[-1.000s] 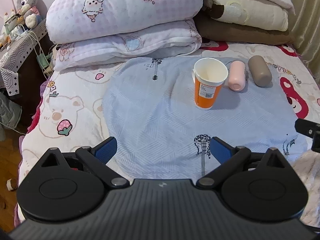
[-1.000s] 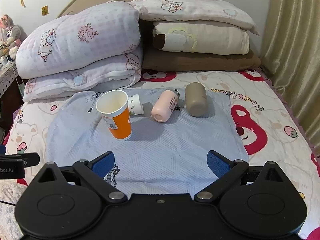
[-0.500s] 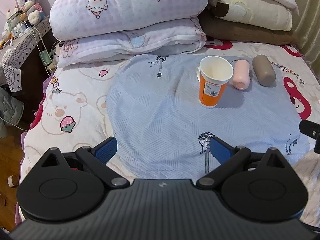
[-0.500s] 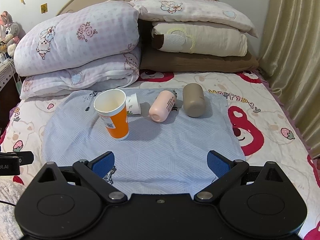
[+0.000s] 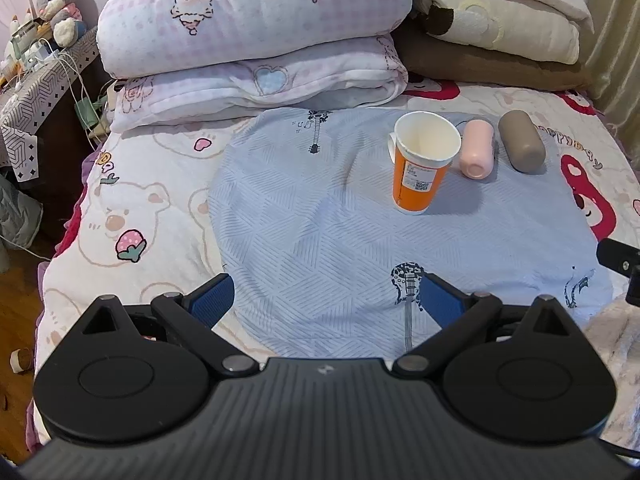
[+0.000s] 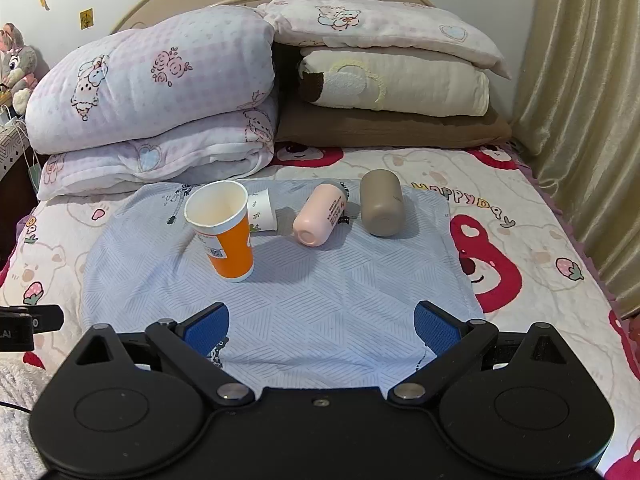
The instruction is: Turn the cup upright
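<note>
Left wrist view first: the left gripper (image 5: 326,300) is hanging back over the near edge of the blue cloth (image 5: 320,240), jaws spread wide and holding nothing. The orange paper cup (image 5: 420,168) is already standing mouth-up on that cloth, so it makes a handy landmark. Just right of it the pink cup (image 5: 476,148) is lying on its side, base toward the camera, and the taupe cup (image 5: 522,146) is lying the same way further right of the orange one. A white rim is peeking out behind the orange cup.

Right wrist view: the right gripper (image 6: 322,326) is also sitting wide open and empty, well short of everything. From here the thing behind the orange paper cup (image 6: 226,230) is reading as a small white paper cup (image 6: 262,212) tipped on its side. The pink cup (image 6: 320,216) is lying right of the orange one, the taupe cup (image 6: 380,202) beyond it.

My guess is one of the lying cups is next. I'd be coming in with the right gripper, straddling the pink cup across its body near the base end, closing gently so it isn't rolling on the soft bedding, then lifting before rotating it mouth-up. Watch the orange cup, it's tall, light and looking easy to knock
</note>
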A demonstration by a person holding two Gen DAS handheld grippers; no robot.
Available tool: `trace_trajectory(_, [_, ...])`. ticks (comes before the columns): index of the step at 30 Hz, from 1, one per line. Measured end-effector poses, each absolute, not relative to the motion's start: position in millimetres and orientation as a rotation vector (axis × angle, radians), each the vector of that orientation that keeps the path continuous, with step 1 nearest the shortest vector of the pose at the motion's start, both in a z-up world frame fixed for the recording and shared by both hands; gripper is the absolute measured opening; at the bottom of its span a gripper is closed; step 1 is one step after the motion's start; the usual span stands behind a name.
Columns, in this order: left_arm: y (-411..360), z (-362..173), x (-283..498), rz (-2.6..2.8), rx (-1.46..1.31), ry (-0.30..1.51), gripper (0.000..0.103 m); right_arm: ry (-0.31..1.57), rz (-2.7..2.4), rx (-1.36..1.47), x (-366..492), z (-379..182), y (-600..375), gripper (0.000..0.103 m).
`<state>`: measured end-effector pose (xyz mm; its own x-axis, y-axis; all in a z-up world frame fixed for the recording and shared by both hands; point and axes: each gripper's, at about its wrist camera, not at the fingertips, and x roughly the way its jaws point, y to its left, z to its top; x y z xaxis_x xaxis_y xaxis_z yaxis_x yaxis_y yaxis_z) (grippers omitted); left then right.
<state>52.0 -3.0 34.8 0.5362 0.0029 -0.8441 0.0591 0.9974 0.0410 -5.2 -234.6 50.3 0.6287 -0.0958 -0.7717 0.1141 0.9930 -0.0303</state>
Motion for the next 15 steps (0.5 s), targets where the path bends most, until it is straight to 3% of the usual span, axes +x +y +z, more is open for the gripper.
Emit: trace_trajectory(15, [-3.7, 36.1, 50.9, -0.033, 0.074, 1.001, 0.101, 0.88, -0.123, 0.017, -6.0, 51.2, -237.4, 0.101])
